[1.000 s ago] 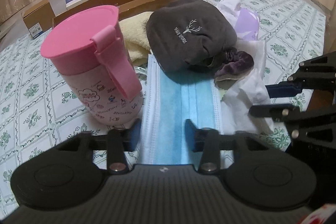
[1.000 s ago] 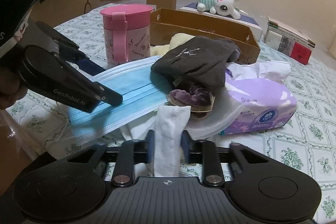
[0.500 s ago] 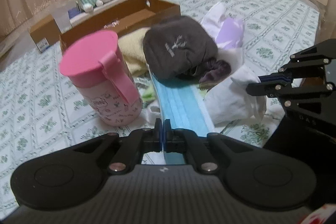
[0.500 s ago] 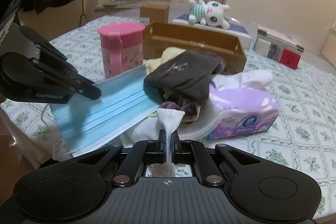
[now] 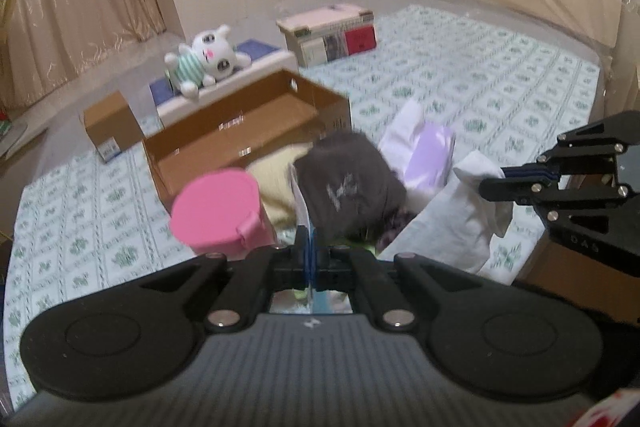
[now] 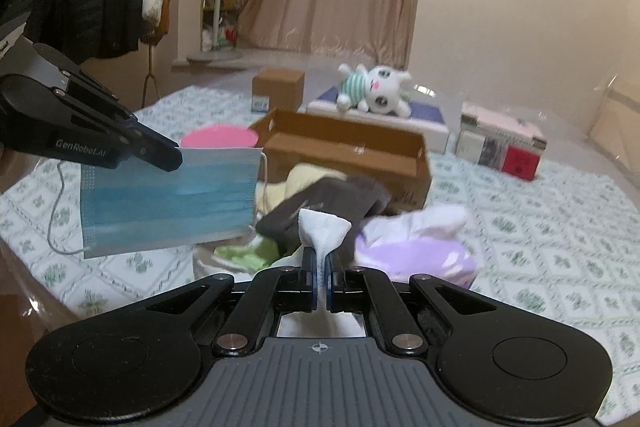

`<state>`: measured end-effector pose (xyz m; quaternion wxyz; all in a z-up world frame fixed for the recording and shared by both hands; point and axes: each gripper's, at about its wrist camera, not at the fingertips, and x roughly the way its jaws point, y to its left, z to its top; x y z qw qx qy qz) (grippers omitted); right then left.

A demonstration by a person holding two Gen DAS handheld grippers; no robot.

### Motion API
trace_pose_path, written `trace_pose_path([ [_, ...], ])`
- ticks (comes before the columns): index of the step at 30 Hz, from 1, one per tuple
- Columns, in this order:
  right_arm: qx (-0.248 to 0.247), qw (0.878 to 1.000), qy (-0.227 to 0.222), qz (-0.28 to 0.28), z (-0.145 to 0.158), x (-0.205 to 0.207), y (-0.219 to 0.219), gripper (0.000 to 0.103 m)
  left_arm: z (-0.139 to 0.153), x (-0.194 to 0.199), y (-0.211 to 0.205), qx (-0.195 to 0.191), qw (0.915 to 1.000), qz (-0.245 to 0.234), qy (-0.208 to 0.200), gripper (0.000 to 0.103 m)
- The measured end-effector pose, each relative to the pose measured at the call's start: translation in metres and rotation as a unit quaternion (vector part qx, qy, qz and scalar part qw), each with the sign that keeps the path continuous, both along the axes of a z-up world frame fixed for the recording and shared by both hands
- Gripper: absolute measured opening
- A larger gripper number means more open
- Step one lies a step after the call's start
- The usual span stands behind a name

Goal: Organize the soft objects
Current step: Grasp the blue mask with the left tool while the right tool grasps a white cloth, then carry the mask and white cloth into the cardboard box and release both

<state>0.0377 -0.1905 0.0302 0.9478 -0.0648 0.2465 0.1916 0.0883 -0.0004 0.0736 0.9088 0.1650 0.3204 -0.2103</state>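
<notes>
My left gripper (image 5: 310,251) is shut on a blue face mask (image 6: 168,201), which hangs in the air at the left of the right wrist view; the mask shows edge-on in the left wrist view (image 5: 305,227). My right gripper (image 6: 320,275) is shut on a white cloth (image 6: 324,231), lifted off the pile; it also shows in the left wrist view (image 5: 460,223). Below lie a dark grey beanie (image 5: 348,183), a yellow towel (image 5: 276,179), a purple tissue pack (image 6: 416,255) and a green item (image 6: 248,253).
A pink lidded cup (image 5: 218,213) stands left of the pile. An open brown cardboard box (image 5: 244,139) sits behind it. A plush bunny (image 5: 204,63) lies on a white box. A small carton (image 5: 110,125) and books (image 5: 332,31) stand farther back on the patterned sheet.
Both grippers closed, the left on the mask and the right on the white cloth, then rose and pulled back, lifting both items off the pile.
</notes>
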Motion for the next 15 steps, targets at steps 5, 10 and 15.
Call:
trace_pose_path([
  [5,0.009,0.999,-0.035,-0.007,0.027,-0.004,-0.012,0.003,0.029,0.006,-0.003,-0.003,0.9997,-0.001,-0.025,0.001],
  [10,0.014,0.998,-0.067,-0.014,0.052,0.0,-0.024,0.003,0.056,0.018,-0.005,-0.014,0.999,0.001,-0.043,0.001],
  [15,0.022,0.995,-0.095,-0.019,0.079,0.014,-0.035,0.003,0.076,0.034,-0.009,-0.021,0.9982,-0.002,-0.055,0.001],
])
